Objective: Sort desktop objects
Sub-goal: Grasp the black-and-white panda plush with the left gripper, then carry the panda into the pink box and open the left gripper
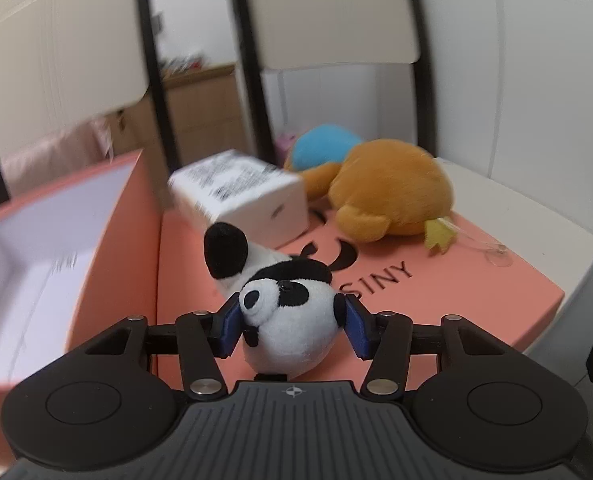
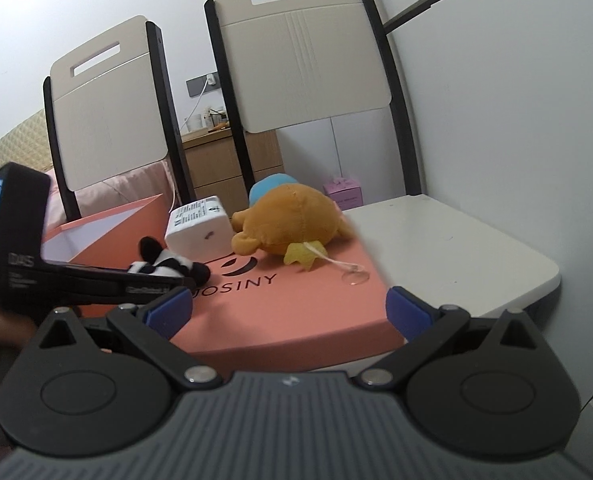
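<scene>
Panda plush [image 1: 292, 312] lies on the salmon lid [image 1: 436, 300] near its front left corner, and the left gripper [image 1: 292, 326] is clenched on its white head: one blue pad [image 1: 229, 322] presses the muzzle side, the other the far cheek by the black ear. The panda's striped body and black limb stretch away from the gripper toward the lid's middle.

Just behind the panda, a white carton [image 1: 240, 196] with printed text sits tilted on the lid, close to its back left corner. To its right an orange plush [image 1: 392, 192] lies on the lid's back edge, a blue plush [image 1: 320, 148] tucked behind it; a yellow tag and a clear suction cup [image 1: 496, 256] trail from the orange toy toward the lid's right edge. An open salmon box [image 1: 56, 240] with a white interior stands just beside the lid's left edge.

The right gripper [image 2: 290, 310] hangs over the lid's front edge, released, its blue pads wide apart with nothing between them. The lid rests on a white table [image 2: 456, 248], with two chair backs [image 2: 304, 60] behind it.
</scene>
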A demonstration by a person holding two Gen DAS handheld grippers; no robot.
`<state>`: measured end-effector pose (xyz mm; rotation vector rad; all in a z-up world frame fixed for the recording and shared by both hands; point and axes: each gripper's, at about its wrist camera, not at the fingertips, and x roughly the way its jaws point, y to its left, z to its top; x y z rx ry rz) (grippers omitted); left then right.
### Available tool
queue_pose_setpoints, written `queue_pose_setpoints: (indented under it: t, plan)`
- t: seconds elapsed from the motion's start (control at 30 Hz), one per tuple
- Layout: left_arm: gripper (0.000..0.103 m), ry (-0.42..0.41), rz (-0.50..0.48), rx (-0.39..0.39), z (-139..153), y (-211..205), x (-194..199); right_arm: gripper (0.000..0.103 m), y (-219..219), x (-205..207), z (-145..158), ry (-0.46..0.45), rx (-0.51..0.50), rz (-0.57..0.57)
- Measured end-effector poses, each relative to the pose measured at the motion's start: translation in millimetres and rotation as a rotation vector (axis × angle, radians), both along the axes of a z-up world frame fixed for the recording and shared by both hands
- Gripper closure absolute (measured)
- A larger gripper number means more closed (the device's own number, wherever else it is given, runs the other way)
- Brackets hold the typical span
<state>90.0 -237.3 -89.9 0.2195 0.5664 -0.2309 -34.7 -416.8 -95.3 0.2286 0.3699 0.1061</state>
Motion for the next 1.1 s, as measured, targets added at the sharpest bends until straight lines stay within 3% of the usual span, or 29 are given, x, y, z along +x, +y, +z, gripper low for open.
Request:
queue_pose_setpoints:
  t: [0.13, 0.27, 0.43, 0.57, 0.67, 0.83, 1.1]
  plan:
    - [0.048, -0.058, -0.025, -0.023, 17.5, 6.2, -8.6, 0.000, 4.7, -1.2, 2.6, 0.002, -0.005, 0.007]
    - [0.048, -0.107, -0.028, -0.083, 52.8, 31.1, -13.6, 0.000, 13.2, 3.5, 5.7, 0.008, 0.000, 0.023]
    - [0.048, -0.186, 0.033, -0.119, 103.2, 89.6, -5.9, 0.000, 39.0, 13.5, 12.8, 0.007, 0.002, 0.096]
    - [0.048, -0.191, 0.121, -0.081, 122.9, 148.3, 18.5, 0.000, 65.7, 23.7, 16.1, 0.022, 0.000, 0.164]
    - [0.048, -0.147, 0.197, -0.045, 121.0, 195.2, 47.9, 0.000, 86.1, 31.6, 16.9, 0.042, -0.007, 0.207]
    - [0.048, 0.048, 0.309, -0.062, 90.1, 267.2, 117.4, 0.000, 114.4, 46.8, 14.6, 0.082, -0.009, 0.236]
    - [0.048, 0.228, 0.373, -0.107, 39.9, 315.4, 188.9, 0.000, 139.2, 65.1, 15.4, 0.128, -0.034, 0.204]
